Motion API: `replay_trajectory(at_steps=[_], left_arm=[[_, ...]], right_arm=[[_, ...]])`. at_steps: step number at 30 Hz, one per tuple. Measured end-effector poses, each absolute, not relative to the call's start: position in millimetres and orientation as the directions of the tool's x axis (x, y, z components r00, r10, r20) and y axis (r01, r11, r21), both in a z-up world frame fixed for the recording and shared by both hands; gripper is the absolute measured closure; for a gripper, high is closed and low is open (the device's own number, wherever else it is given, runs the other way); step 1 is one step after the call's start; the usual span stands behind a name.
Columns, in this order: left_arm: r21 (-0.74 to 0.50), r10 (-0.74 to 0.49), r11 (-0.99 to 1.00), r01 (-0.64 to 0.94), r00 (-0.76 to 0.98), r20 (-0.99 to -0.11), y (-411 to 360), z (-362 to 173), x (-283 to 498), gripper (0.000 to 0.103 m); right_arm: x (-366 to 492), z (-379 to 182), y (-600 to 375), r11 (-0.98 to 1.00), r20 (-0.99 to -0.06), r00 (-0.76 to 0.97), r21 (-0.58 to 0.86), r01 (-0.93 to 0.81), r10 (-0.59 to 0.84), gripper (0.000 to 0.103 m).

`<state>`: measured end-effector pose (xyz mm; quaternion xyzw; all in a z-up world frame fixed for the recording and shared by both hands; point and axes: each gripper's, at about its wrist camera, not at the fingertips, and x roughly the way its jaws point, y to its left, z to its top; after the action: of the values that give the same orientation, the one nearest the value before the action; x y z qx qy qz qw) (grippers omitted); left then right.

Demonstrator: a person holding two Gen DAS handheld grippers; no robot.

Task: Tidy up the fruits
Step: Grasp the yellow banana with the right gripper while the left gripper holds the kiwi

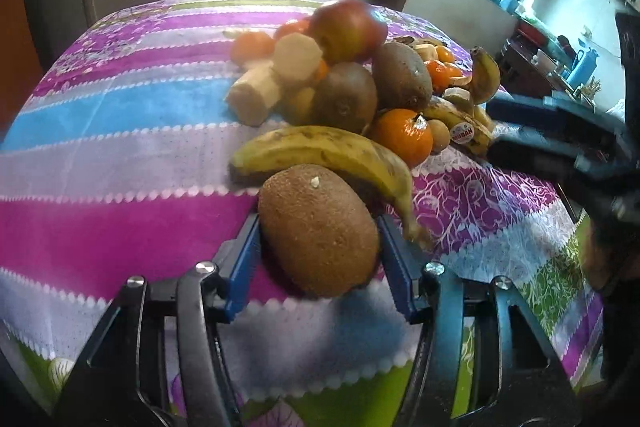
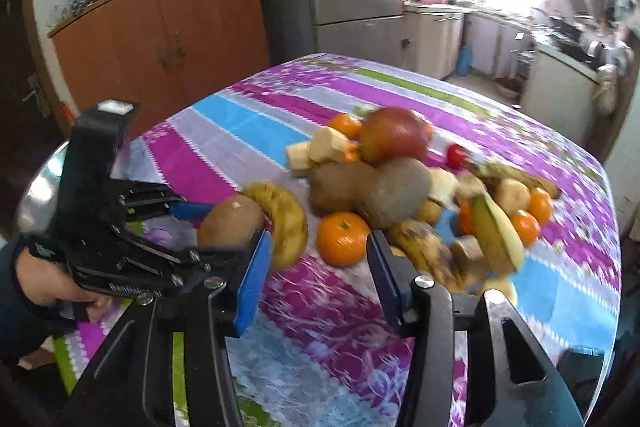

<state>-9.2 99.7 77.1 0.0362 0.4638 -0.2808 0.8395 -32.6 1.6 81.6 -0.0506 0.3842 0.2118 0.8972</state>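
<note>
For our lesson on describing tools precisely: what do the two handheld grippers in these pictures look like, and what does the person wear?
Both grippers match. The left gripper and right gripper each have two flat blue fingers on black metal linkage arms joined by silver bolts. In the right wrist view, the left gripper's black body carries white lettering too blurred to read, with a black block on top. The hand gripping it shows a dark sleeve.

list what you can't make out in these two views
- Left wrist view: the kiwi between the left gripper's fingers covers the cloth beneath, so lifted or resting is unclear.
- Left wrist view: the right gripper is smeared at the frame edge.
- Right wrist view: motion blur smears the fruit pile.
</note>
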Motion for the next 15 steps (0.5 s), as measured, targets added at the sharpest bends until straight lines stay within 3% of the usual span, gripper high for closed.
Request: replay_trajectory(at_steps=[3, 9, 15], left_arm=[[-0.218, -0.449, 0.838, 0.5, 0.405, -0.796, 111.3, 76.9, -20.3, 0.045], [-0.253, -0.471, 0.835, 0.488, 0.397, -0.788, 125.2, 77.6, -30.4, 0.045], [-0.246, -0.468, 0.832, 0.497, 0.393, -0.792, 124.3, 76.5, -26.9, 0.045]], right_arm=[[-15.5, 79.7, 22.9, 0.867, -0.762, 0.534, 0.074, -0.492, 0.368, 0.05], [21.1, 45.7, 68.2, 0.839, -0.868, 0.426, -0.02, -0.544, 0.256, 0.05], [34.4, 24.9, 87.3, 0.835, -0.893, 0.41, -0.075, -0.545, 0.187, 0.049]])
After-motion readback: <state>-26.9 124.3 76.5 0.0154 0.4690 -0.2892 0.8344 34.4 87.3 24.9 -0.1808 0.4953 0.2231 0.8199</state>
